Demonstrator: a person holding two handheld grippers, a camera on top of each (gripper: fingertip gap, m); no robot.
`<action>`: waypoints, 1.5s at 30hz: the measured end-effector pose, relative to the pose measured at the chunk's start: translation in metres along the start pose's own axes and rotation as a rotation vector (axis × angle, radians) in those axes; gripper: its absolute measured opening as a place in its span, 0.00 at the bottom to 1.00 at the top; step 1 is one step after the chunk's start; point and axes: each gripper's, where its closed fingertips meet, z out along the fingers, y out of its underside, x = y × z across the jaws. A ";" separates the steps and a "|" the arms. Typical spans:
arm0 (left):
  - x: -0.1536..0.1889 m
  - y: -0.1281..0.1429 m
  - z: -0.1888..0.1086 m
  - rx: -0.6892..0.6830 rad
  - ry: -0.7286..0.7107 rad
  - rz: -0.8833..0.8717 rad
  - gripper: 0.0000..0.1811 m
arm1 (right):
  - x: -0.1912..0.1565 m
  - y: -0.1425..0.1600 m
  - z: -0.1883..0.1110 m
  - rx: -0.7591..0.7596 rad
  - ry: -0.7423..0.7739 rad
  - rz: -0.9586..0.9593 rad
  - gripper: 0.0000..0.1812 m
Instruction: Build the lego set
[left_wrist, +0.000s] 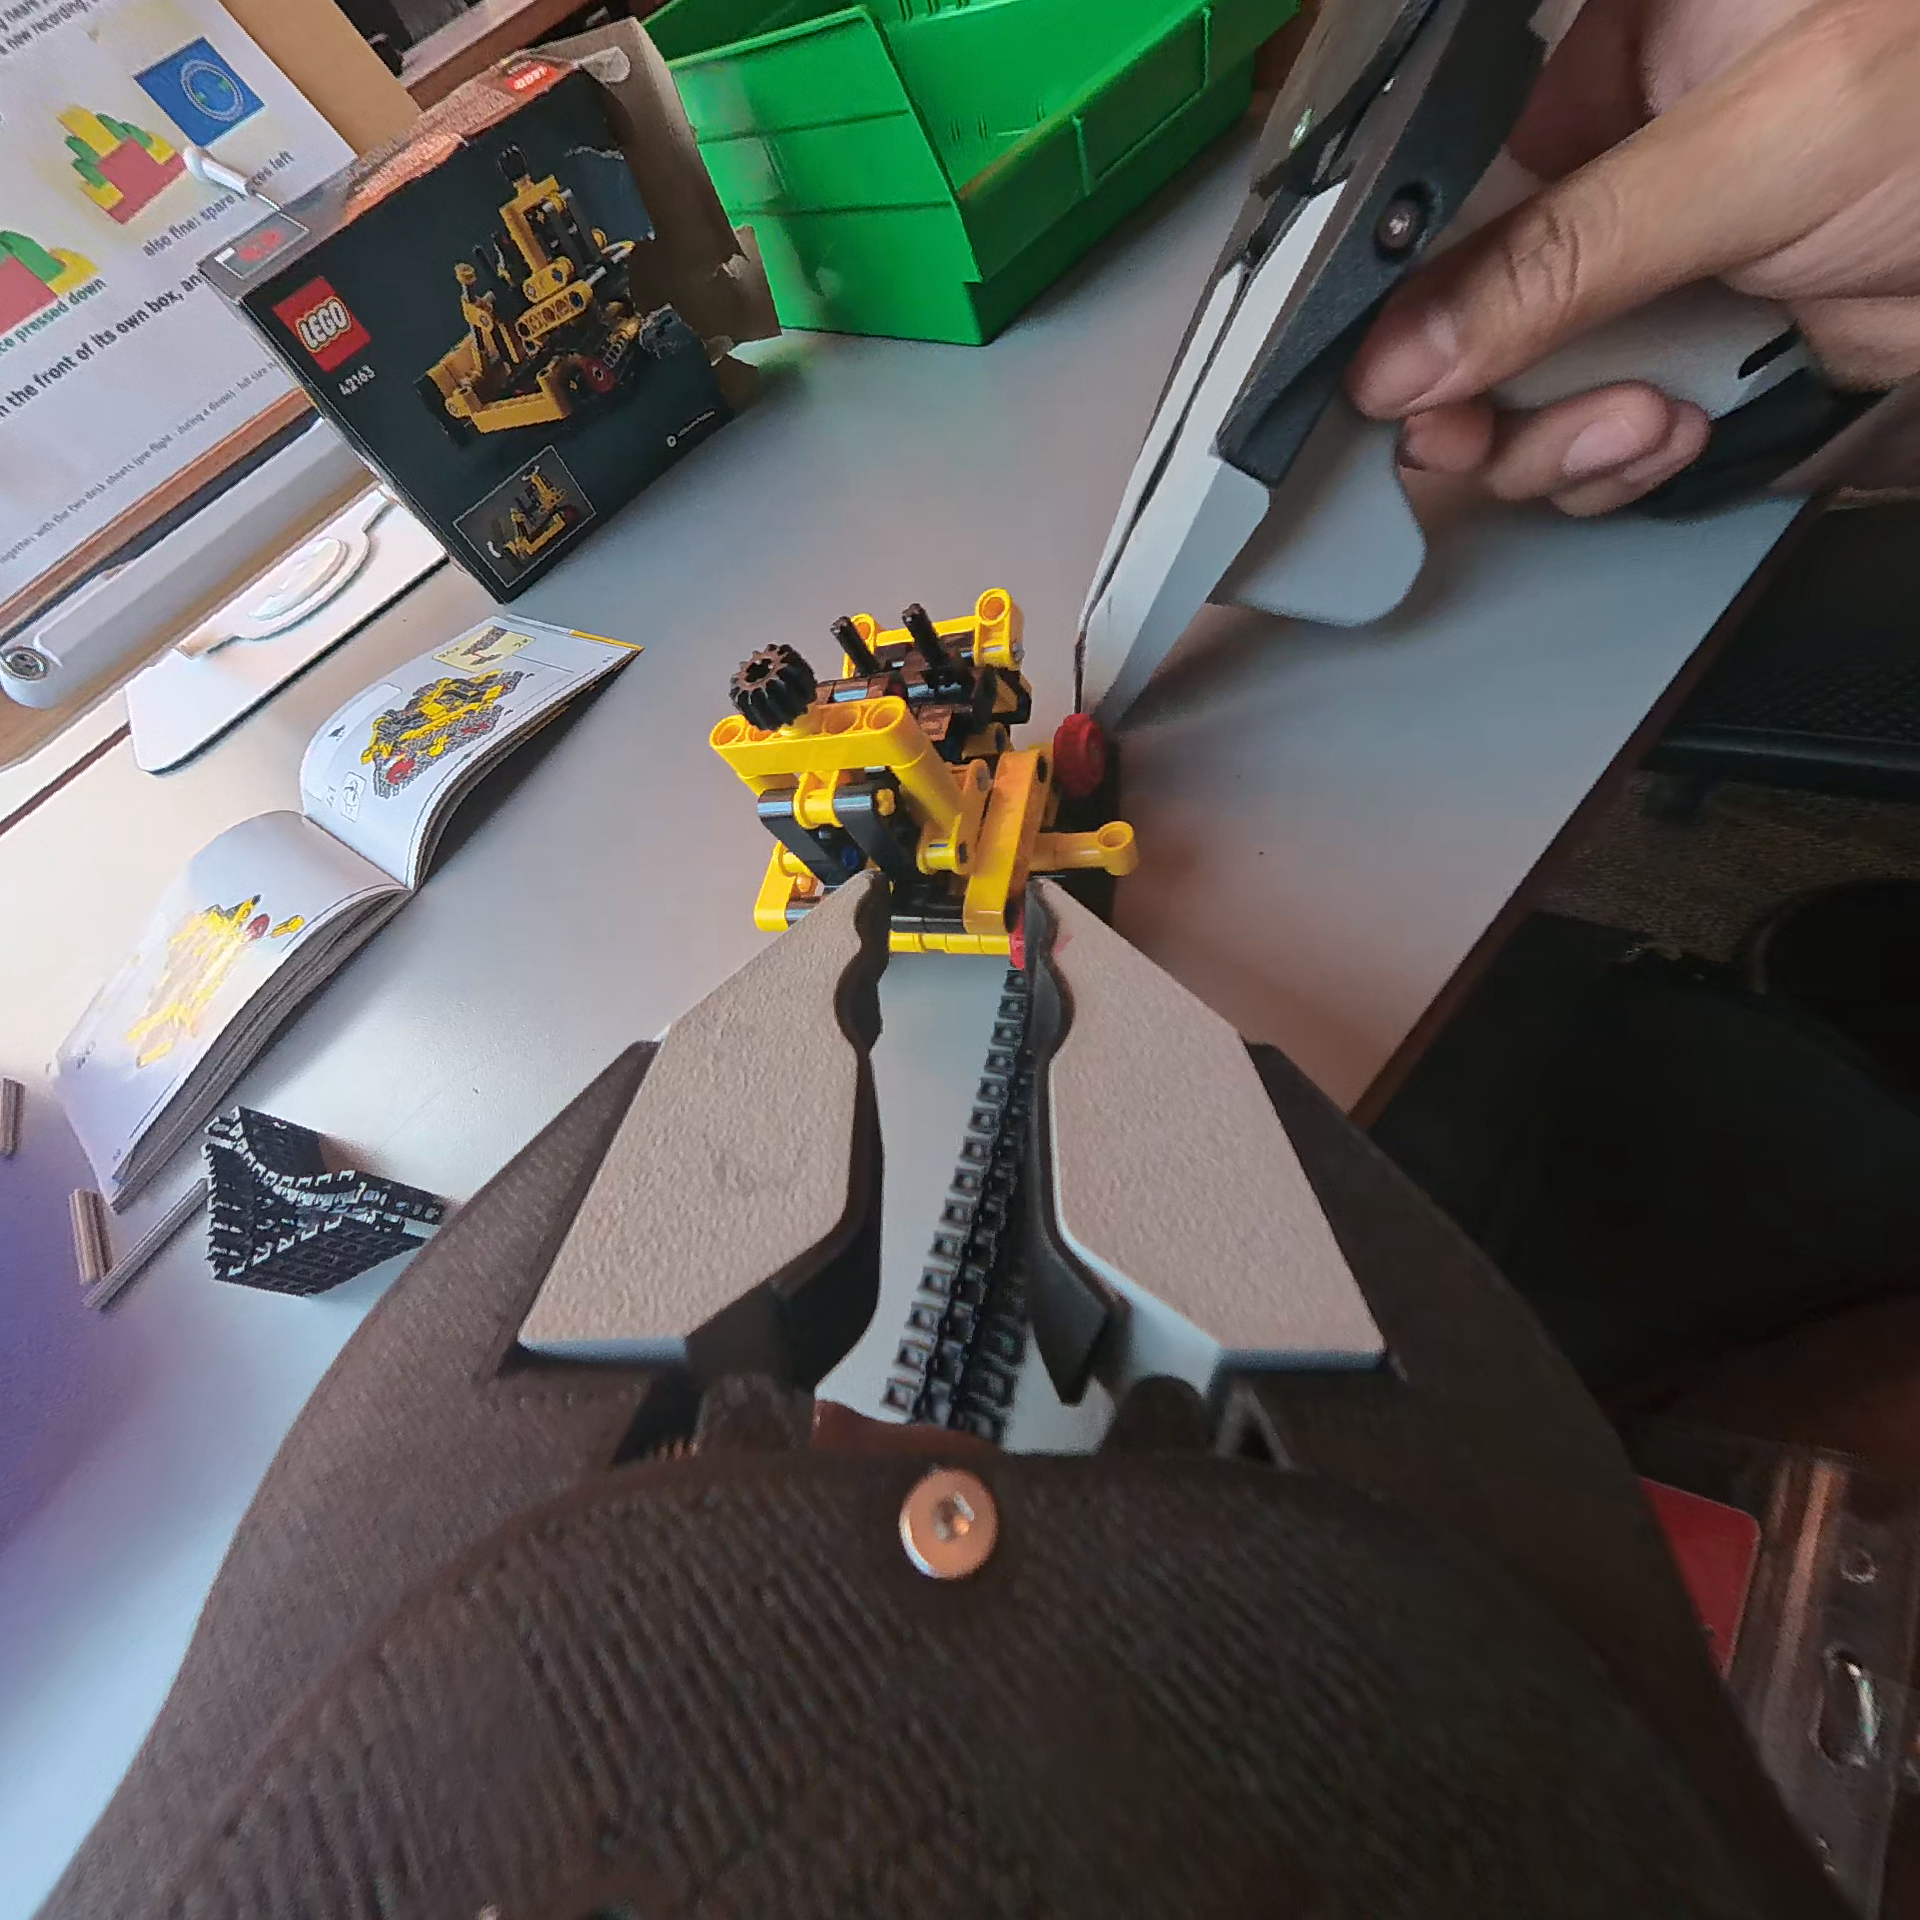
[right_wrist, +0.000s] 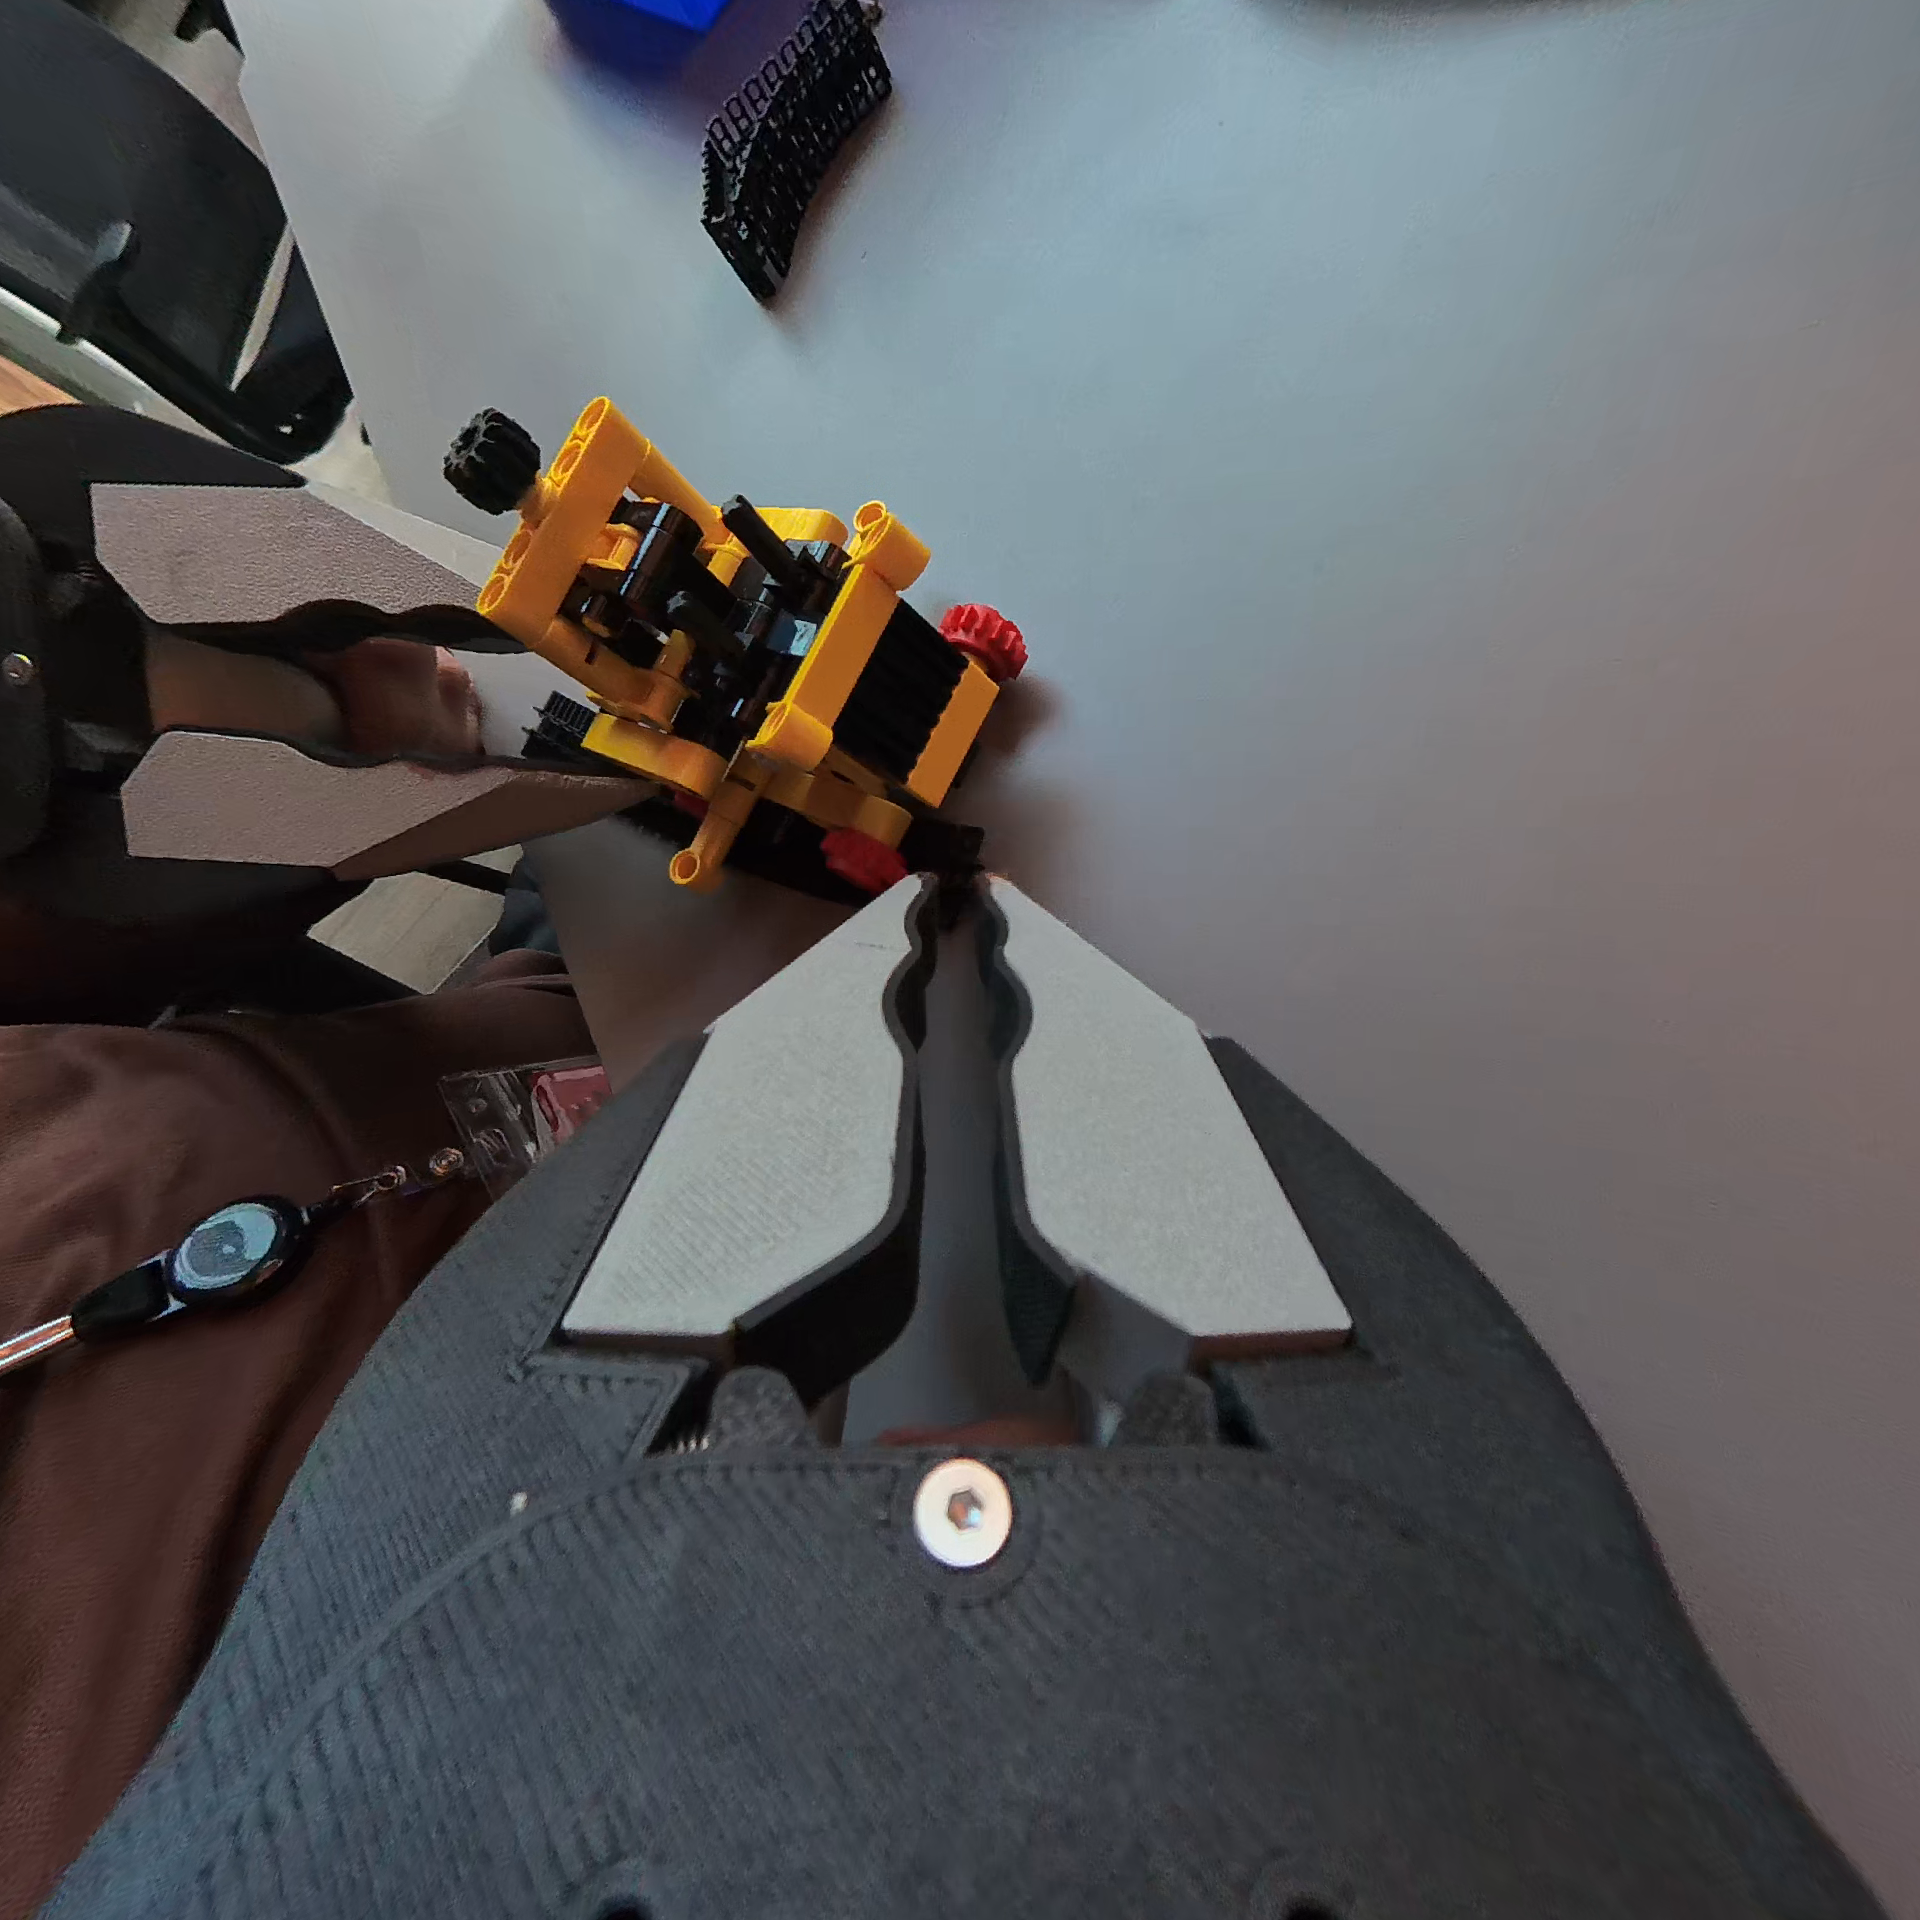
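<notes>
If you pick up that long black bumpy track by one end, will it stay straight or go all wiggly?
Probably wiggly. The black track is a chain of many small links, so it would likely droop. The spare track piece already lies curved on the table, which suggests it bends easily. It looks light.

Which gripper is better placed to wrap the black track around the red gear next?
Probably the right gripper: its tips pinch the black ridged track end beside the red toothed gear. The left gripper braces the yellow-and-black bulldozer model at its rear.
</notes>
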 end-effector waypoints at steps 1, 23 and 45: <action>0.000 0.000 0.000 0.000 0.000 -0.001 0.12 | 0.000 0.000 0.000 0.000 0.001 0.001 0.01; -0.004 0.002 -0.015 -0.007 -0.026 -0.001 0.10 | 0.002 -0.006 0.001 0.021 0.079 -0.090 0.03; -0.002 0.050 -0.031 -0.219 0.162 0.080 0.03 | -0.008 -0.037 0.012 -0.017 -0.001 -0.363 0.02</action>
